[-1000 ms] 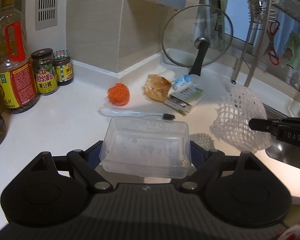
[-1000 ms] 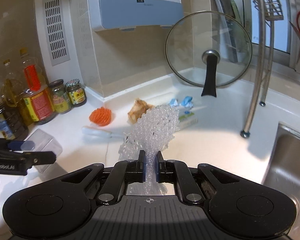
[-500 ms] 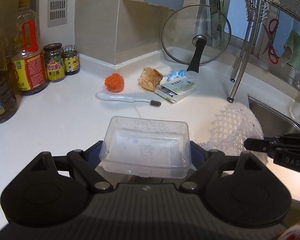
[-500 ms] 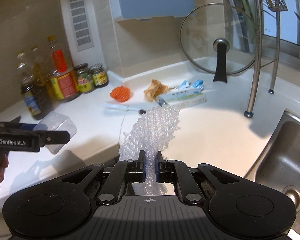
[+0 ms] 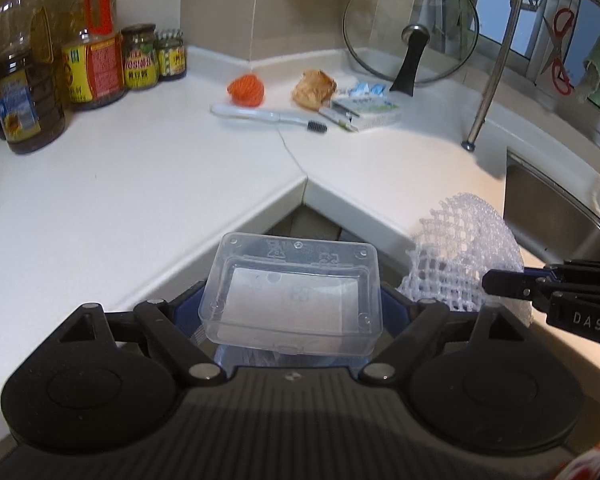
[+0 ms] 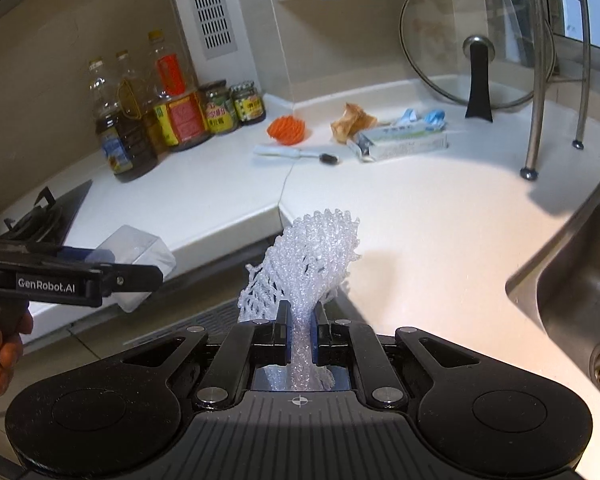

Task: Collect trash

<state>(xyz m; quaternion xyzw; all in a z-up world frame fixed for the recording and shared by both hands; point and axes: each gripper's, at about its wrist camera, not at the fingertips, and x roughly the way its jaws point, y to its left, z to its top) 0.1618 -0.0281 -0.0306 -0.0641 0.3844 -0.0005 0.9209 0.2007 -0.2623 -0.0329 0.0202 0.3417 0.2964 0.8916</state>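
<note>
My left gripper (image 5: 292, 312) is shut wide on a clear plastic box (image 5: 296, 260), held in front of the counter's inner corner. My right gripper (image 6: 300, 320) is shut on a white foam net (image 6: 312, 252), which sticks up between the pads. The net (image 5: 460, 256) and the right gripper (image 5: 500, 280) also show at the right of the left wrist view. On the white counter (image 5: 140, 184) far ahead lie an orange net ball (image 5: 247, 89), a white toothbrush (image 5: 268, 115), a crumpled brown wrapper (image 5: 313, 88), a blue-white wrapper (image 5: 364, 89) and a small carton (image 5: 366, 112).
Oil bottles (image 5: 20, 92) and jars (image 5: 140, 58) stand at the back left. A glass lid (image 5: 412, 28) leans on the back wall. A rack leg (image 5: 484, 100) and the steel sink (image 6: 572, 280) are to the right. A stove edge (image 6: 44, 208) sits left. A hand (image 6: 4, 352) grips the left tool.
Both grippers have drawn back from the counter, still holding the box and the net. The counter's front corner and the floor below have come into view.
</note>
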